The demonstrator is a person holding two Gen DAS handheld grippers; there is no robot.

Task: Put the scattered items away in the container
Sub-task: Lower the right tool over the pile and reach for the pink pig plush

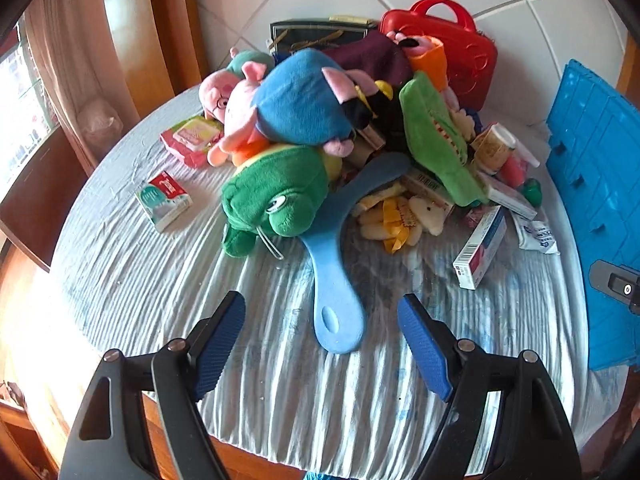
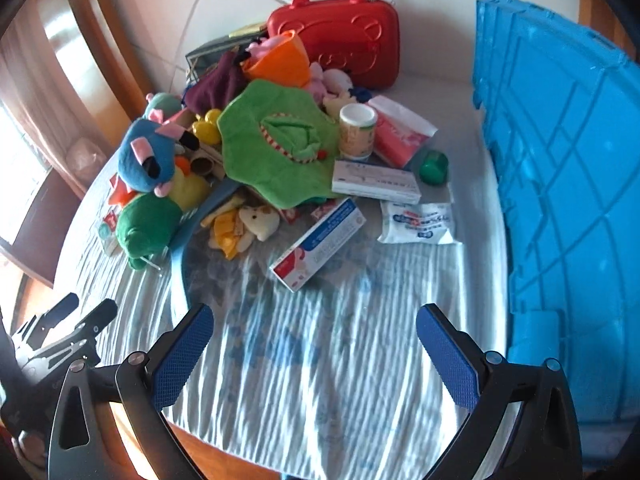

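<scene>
The items are heaped at the far middle of the table (image 1: 280, 380), which is covered by a striped cloth, and the blue container (image 2: 560, 160) is stood at its right edge. Both grippers are held low over the bare near cloth, empty. The left gripper (image 1: 322, 344) is seen with fingers spread wide, and a blue paddle-shaped handle (image 1: 340, 280) is found directly ahead between them, its long axis running away from the fingers toward the pile. The right gripper (image 2: 314, 352) is likewise spread wide, with a toothpaste box (image 2: 320, 240) lying ahead, set diagonally. The handle is judged nearer to the left gripper, the container nearer to the right.
</scene>
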